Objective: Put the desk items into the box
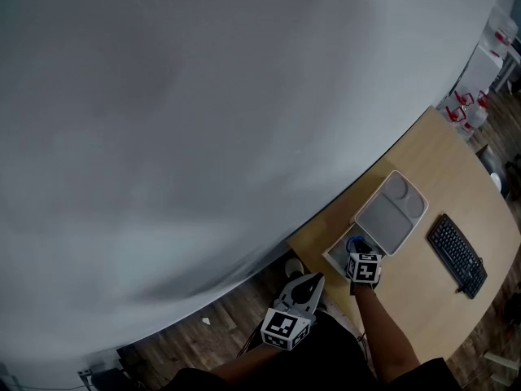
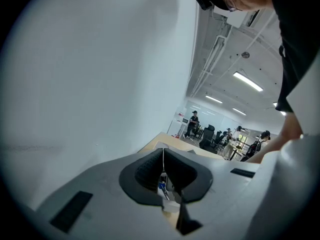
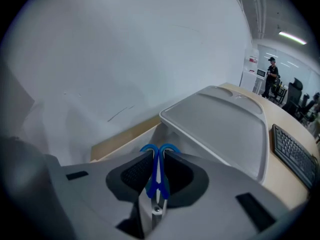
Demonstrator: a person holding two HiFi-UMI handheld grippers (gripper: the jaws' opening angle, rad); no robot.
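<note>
Off the desk's (image 1: 423, 161) near corner, the left hand-held gripper (image 1: 314, 279) has its jaws pressed together with nothing between them. At two o'clock from it, the right hand-held gripper (image 1: 357, 251) clamps blue-handled scissors (image 3: 159, 173) over the white box (image 1: 334, 256). Just beyond the box lies a grey lid (image 1: 391, 214), and a keyboard (image 1: 457, 257) sits at three o'clock.

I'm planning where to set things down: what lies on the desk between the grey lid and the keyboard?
Nothing: only bare wooden desk separates the grey lid from the keyboard. This shows in the head view and the right gripper view.
</note>
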